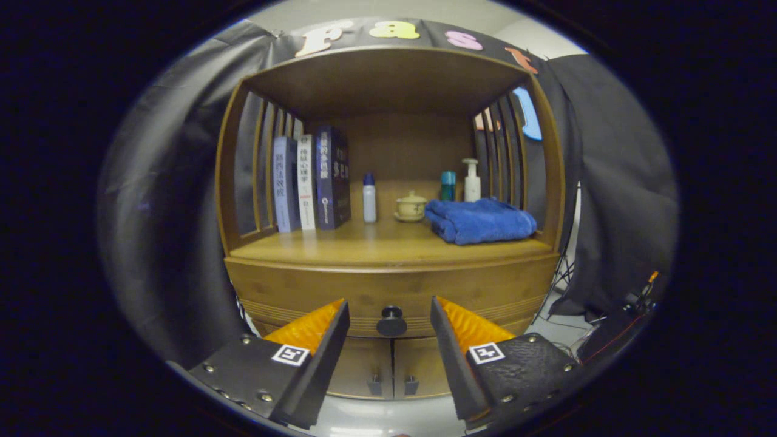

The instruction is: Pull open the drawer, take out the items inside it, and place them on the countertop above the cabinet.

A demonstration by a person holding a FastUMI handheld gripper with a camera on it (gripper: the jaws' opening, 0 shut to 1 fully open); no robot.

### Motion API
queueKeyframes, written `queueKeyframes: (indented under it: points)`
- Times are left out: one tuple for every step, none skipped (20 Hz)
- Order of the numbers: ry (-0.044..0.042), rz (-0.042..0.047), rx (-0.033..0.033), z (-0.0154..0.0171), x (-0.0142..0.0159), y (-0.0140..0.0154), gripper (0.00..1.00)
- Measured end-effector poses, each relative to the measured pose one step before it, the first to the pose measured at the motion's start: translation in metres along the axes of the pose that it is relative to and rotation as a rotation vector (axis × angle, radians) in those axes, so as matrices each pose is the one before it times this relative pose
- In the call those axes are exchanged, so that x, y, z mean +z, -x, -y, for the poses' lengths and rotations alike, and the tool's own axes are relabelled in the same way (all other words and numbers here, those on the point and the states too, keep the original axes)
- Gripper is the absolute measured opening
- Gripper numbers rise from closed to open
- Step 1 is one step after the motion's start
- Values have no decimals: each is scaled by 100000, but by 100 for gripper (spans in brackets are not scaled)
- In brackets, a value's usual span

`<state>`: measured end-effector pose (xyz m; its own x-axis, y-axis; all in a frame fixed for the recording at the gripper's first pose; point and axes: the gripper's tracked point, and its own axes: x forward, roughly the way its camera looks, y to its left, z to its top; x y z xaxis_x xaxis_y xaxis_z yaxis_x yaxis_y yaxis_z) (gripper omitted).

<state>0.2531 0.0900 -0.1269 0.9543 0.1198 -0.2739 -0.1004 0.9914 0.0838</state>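
Fingers: my gripper [390, 306] spread wide, gripping nothing. Just ahead, framed between the tips: round knob [391, 320] on the closed drawer [303, 291]. Beyond, on the countertop [364, 246]: folded blue towel [479, 221], three upright books [311, 180], small bottle [369, 198], lidded cup [411, 206], pump bottle [471, 180].

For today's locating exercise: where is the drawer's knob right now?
In the gripper view, the round dark knob sits mid-front on the closed drawer, below the countertop, just beyond the open claw, centred between its fingers.
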Motion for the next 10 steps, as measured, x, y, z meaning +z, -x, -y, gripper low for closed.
queueKeyframes:
  points:
    - [-48,-2146,1464,-378,-882,-1296,81]
    - [497,-1284,1283,-155,-656,-1106,81]
    - [143,-1491,471,147,-804,-1239,81]
    - [17,-3108,-2464,397,-1037,-1086,81]
    - [818,-3886,-2119,573,-1173,-1049,75]
    - [1174,-2028,-706,192,-604,-941,70]
    - [1100,-546,67,-234,-189,-619,67]
    - [242,-96,-1003,39,-44,-218,64]
    - [-788,1333,97,-133,227,-188,64]
    - [-1749,2250,2543,-623,560,5,64]
